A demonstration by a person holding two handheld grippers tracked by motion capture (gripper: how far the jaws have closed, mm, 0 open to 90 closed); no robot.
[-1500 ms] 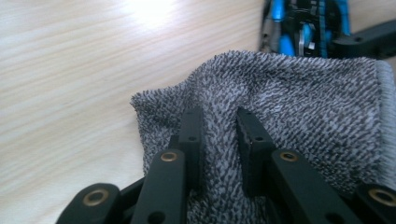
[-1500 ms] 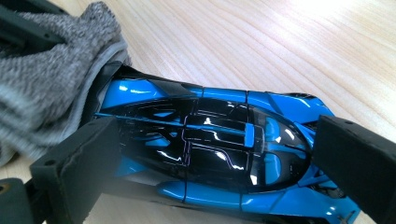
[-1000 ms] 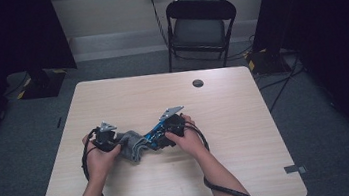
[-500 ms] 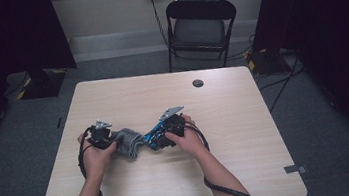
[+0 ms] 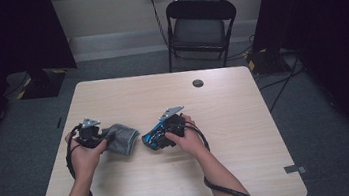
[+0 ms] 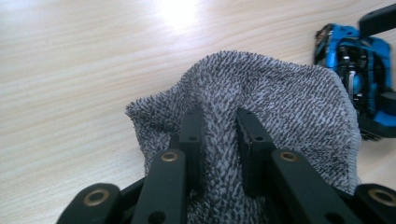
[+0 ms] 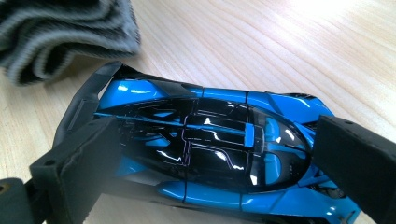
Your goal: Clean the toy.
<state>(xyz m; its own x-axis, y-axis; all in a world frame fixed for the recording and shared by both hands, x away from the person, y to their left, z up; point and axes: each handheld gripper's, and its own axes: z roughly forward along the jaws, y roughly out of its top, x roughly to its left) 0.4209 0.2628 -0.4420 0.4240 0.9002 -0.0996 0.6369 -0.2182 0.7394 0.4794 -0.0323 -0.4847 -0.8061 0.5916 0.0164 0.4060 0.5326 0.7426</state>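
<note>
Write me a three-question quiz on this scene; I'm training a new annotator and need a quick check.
1. What does the left gripper hold?
2. True or false: the toy car is red.
3. The cloth lies, in the high view: A) left of the car, B) right of it, C) on the chair.

Key:
1. A grey terry cloth, pinched between its fingers.
2. False: it is blue and black, between the right gripper's fingers.
3. A.

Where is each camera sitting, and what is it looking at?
High view: above the table, looking down; both forearms, left gripper, right gripper.
Left gripper view: rides that gripper, facing the grey cloth it pinches.
Right gripper view: rides that gripper, facing the blue toy car it clamps.
Every view shares cloth and car.
</note>
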